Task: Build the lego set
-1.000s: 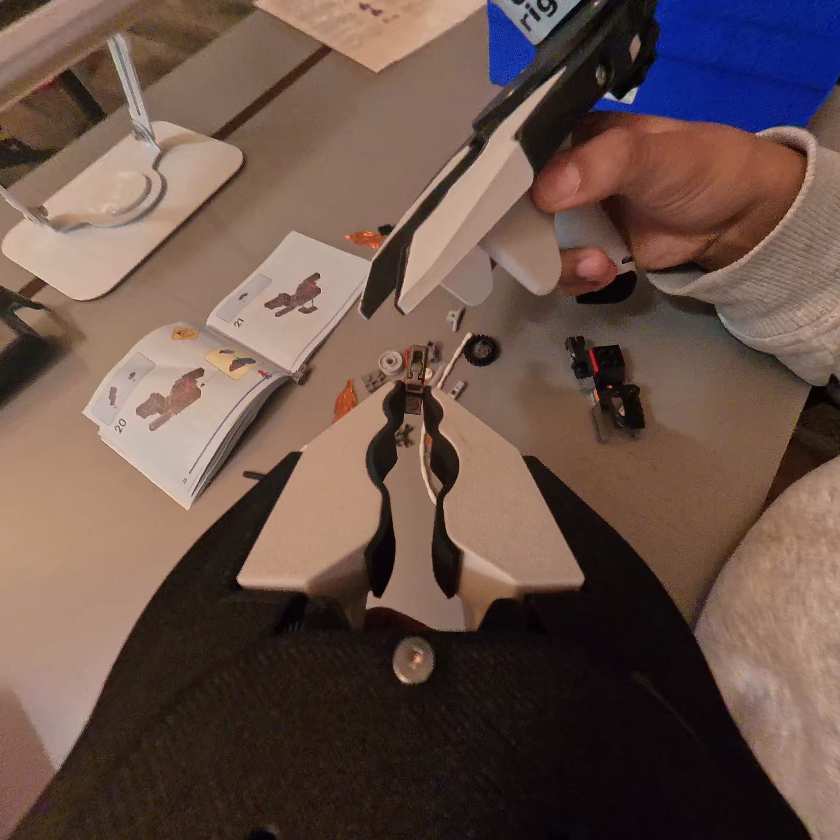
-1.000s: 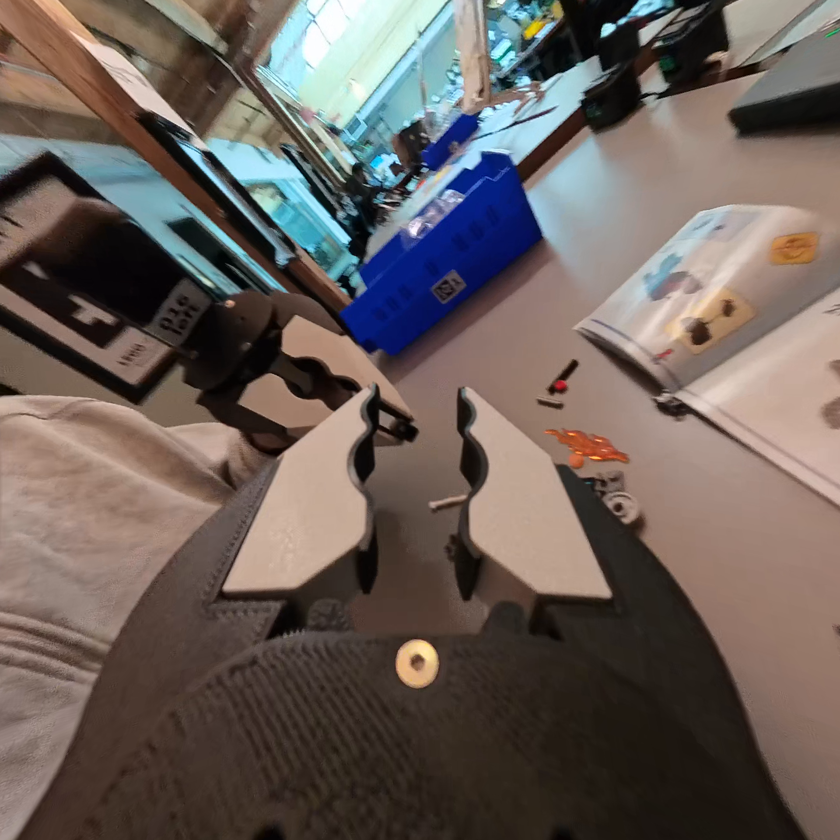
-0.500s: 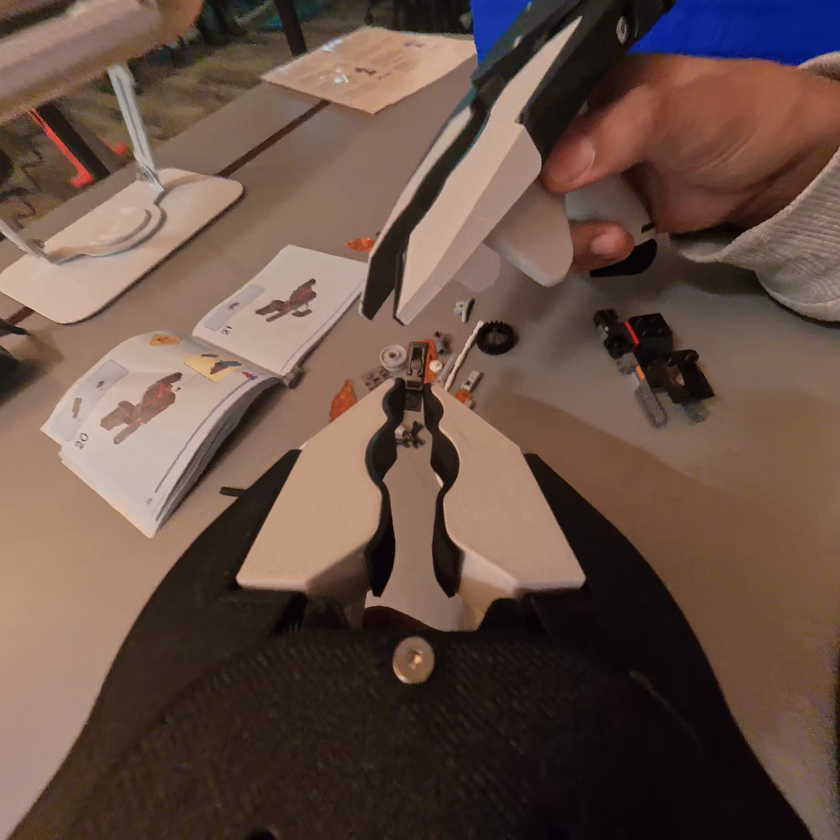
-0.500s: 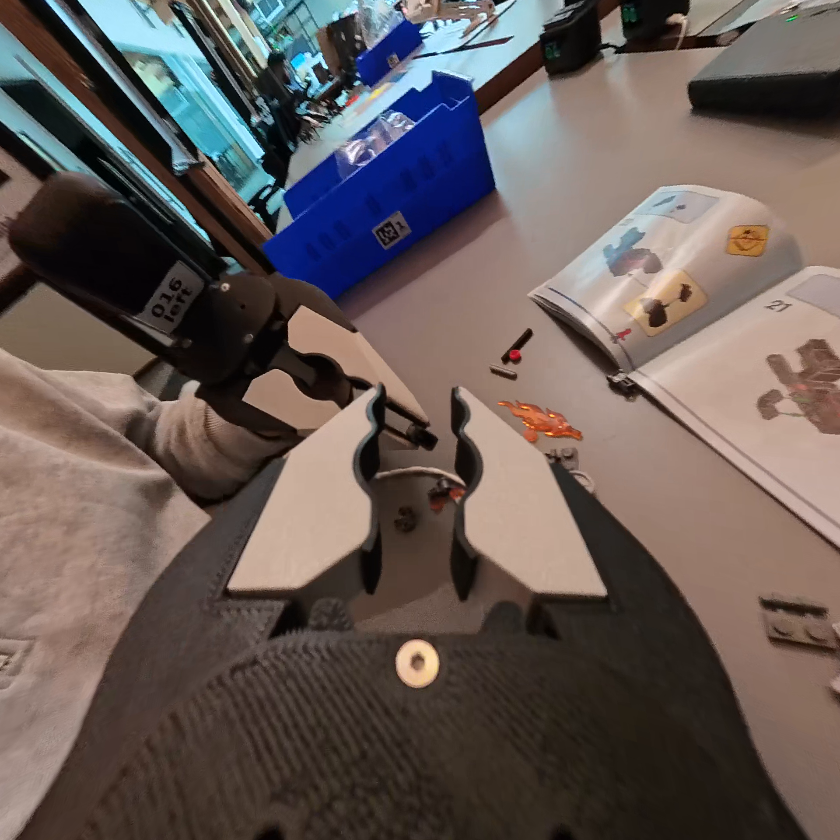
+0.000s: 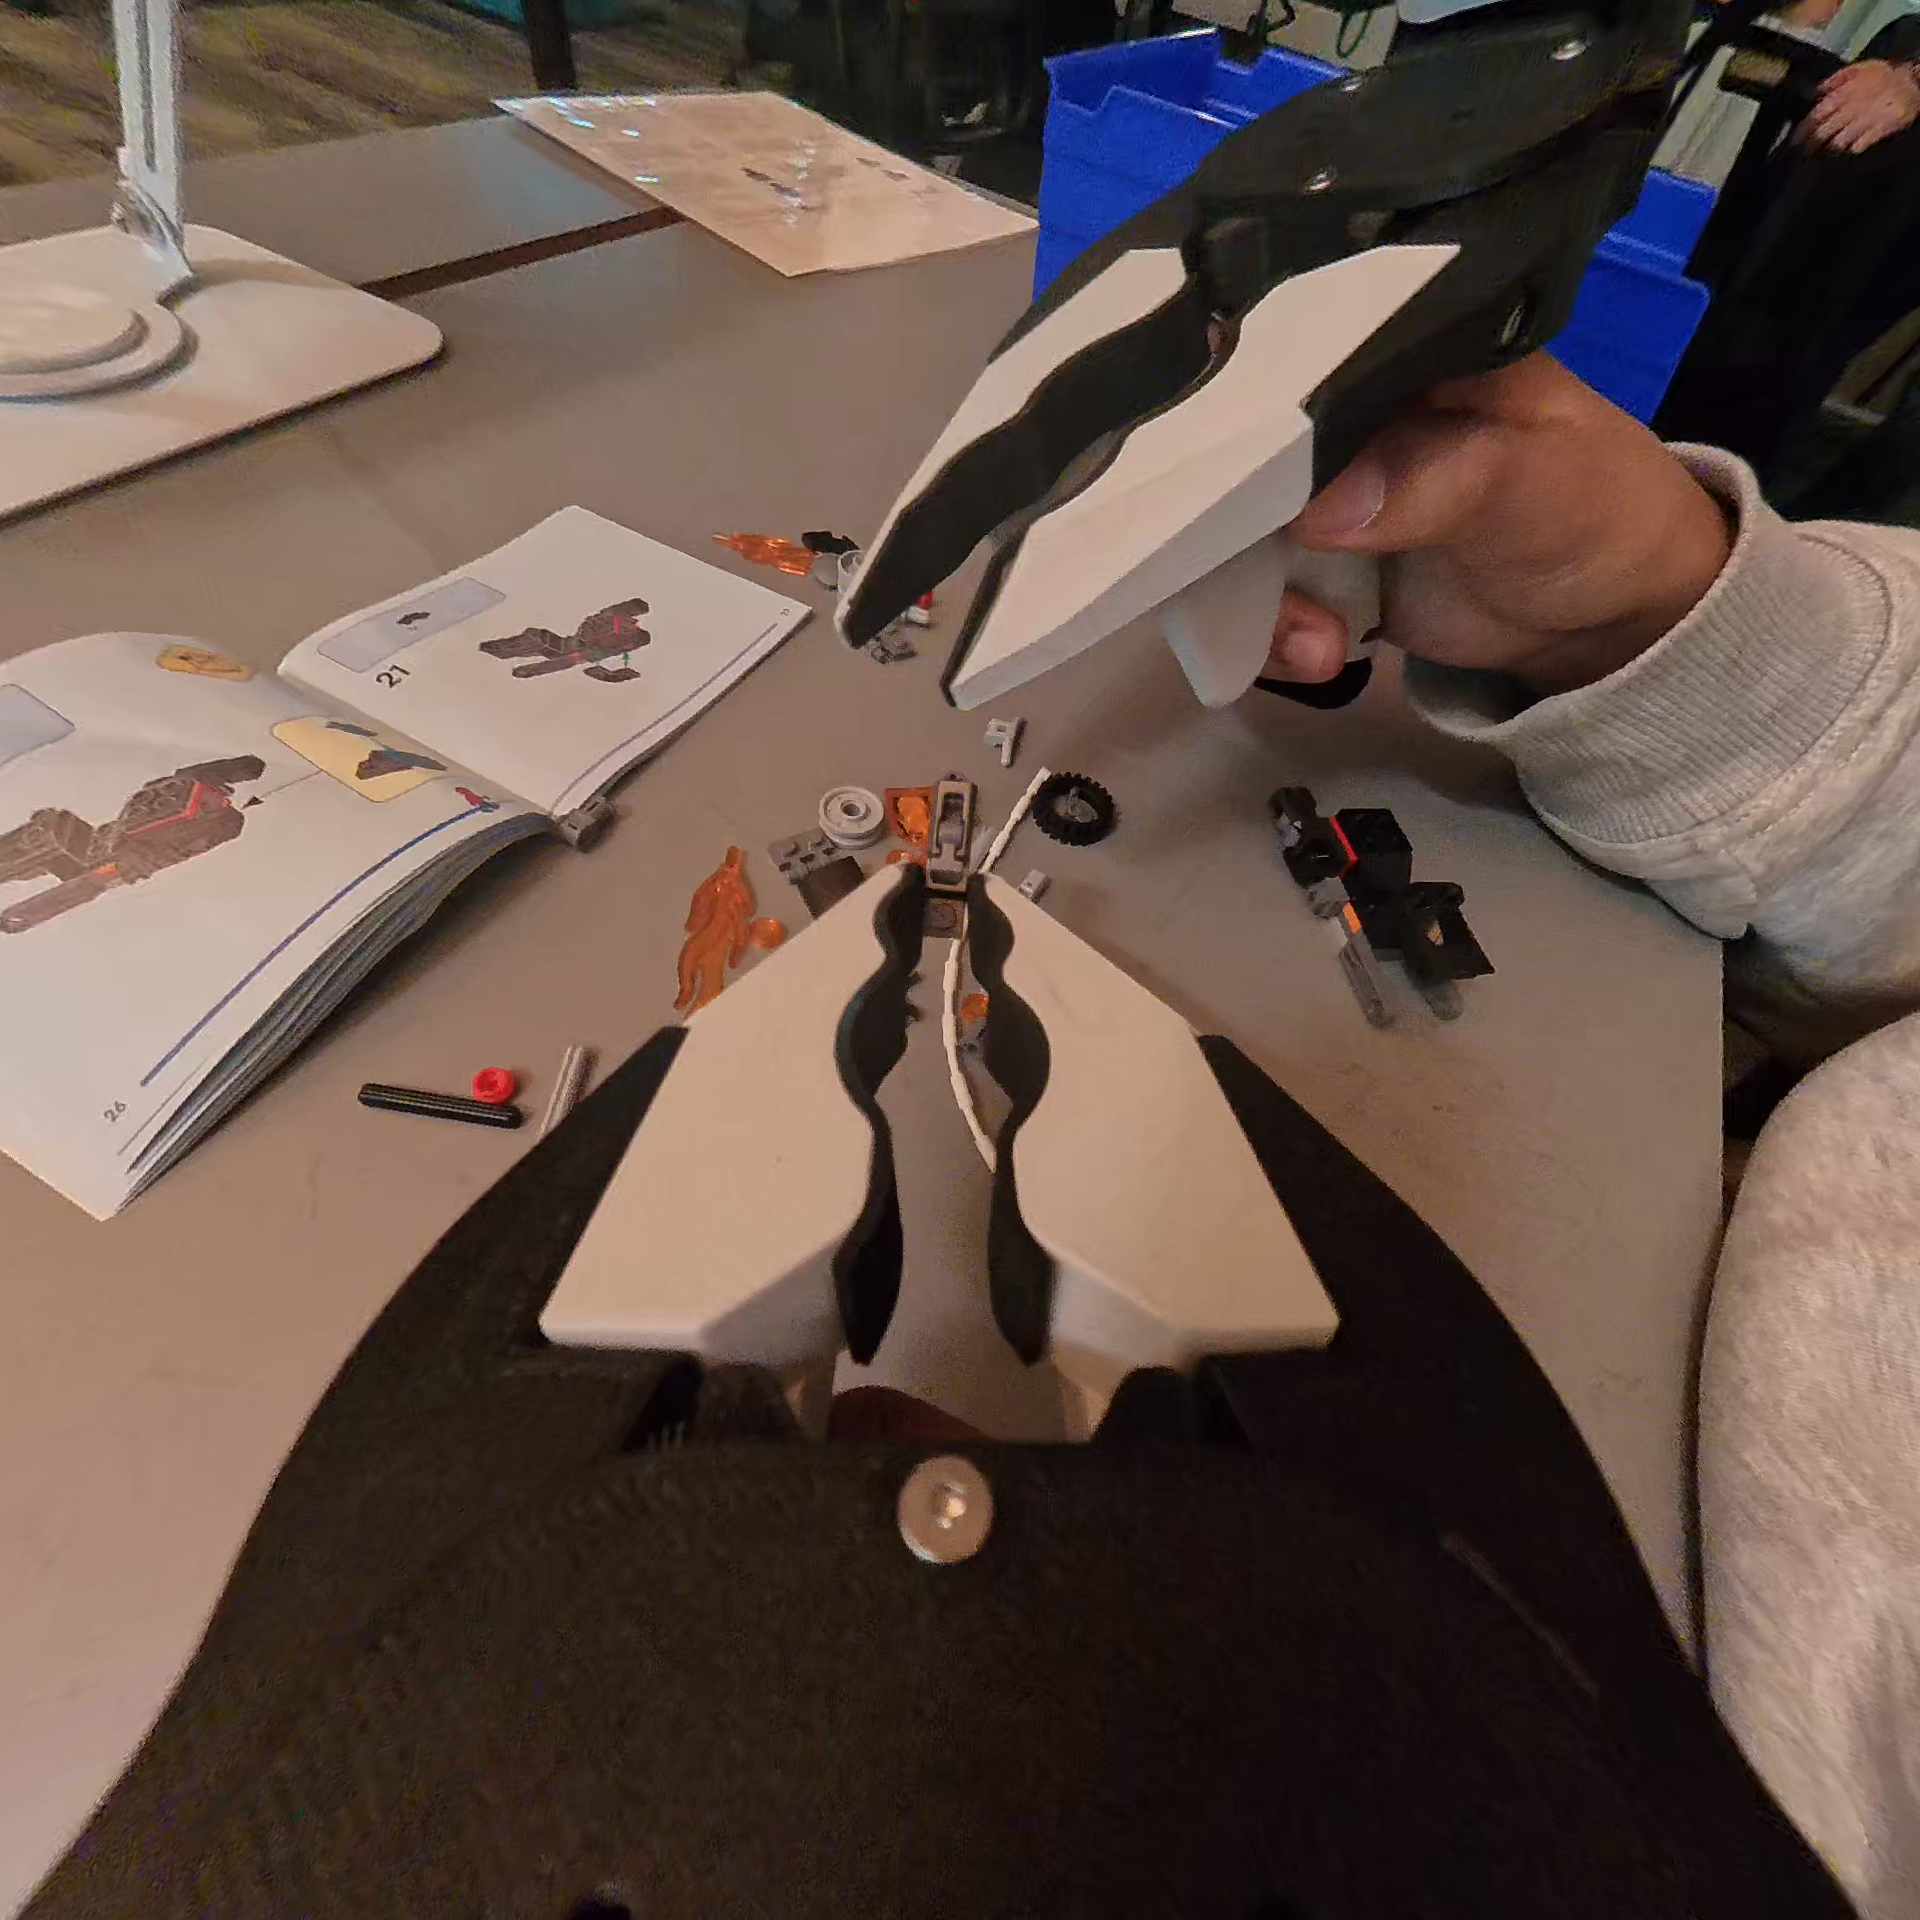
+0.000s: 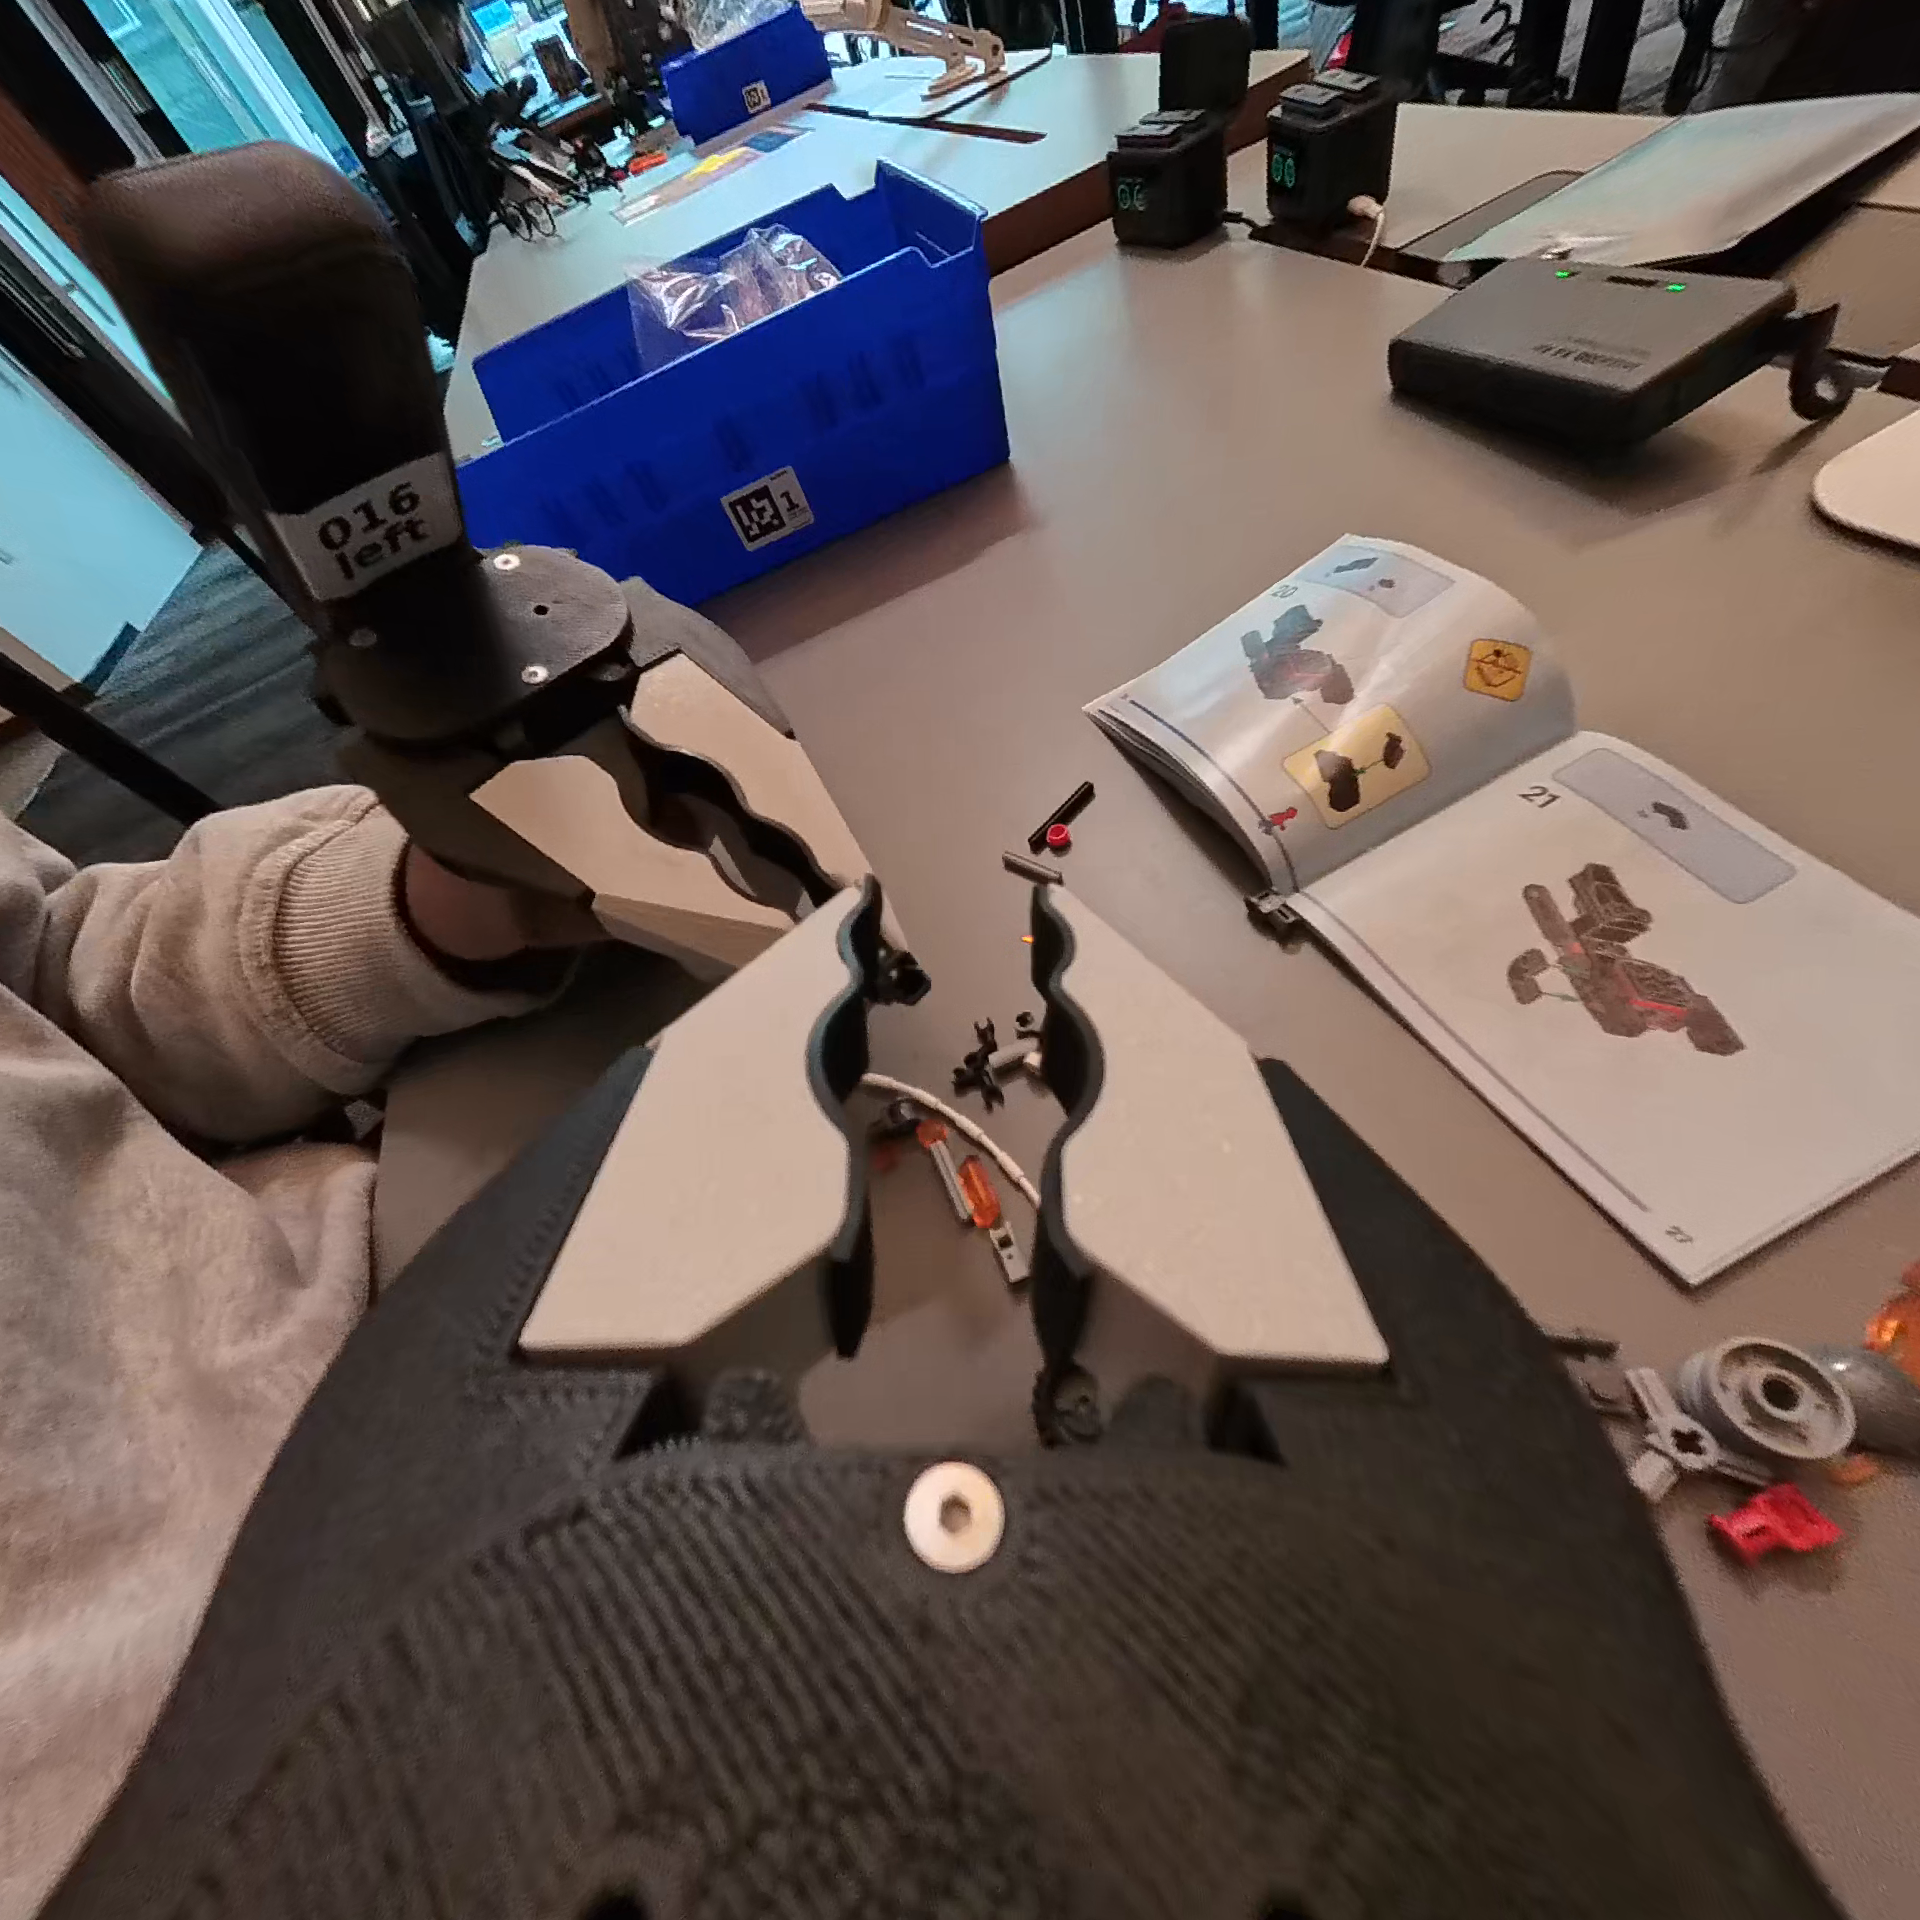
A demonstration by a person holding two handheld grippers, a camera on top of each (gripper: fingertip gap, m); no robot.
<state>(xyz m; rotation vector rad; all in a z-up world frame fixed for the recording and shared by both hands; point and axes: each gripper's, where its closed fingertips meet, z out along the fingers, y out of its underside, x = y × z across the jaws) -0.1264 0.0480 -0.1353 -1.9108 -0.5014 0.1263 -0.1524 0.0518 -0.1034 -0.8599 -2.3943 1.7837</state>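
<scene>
The left gripper (image 5: 945, 888) is clenched at its tips on a small grey-and-dark piece (image 5: 948, 831), which sticks out forward just above the table (image 5: 1351, 1195). The right gripper (image 6: 953, 904) hangs released and empty above the loose parts, with a clear gap between its jaws, angled down toward the left gripper's tips. Under and around both lie the unbuilt parts: a white hose (image 5: 966, 1049), an orange flame (image 5: 717, 925), a grey hub (image 5: 852, 818), a black tyre (image 5: 1075, 807) and, nearer the booklet, a black rod (image 5: 436, 1104) with a red stud (image 5: 494, 1084) touching it. The half-built black model (image 5: 1371, 894) lies on its side to the right, well apart from both grippers and not held. The booklet (image 5: 416, 790) is open flat to the left, and a blue bin (image 6: 748, 416) stands beyond. The step in hand looks like fetching one small part, with its mate or the model still to be picked up. Next, the right gripper probably needs to close on either a matching part from the pile or the model itself, steadying it so the studs line up. The parts are tiny and crowded, so a narrow, well-aimed pinch is called for.
</scene>
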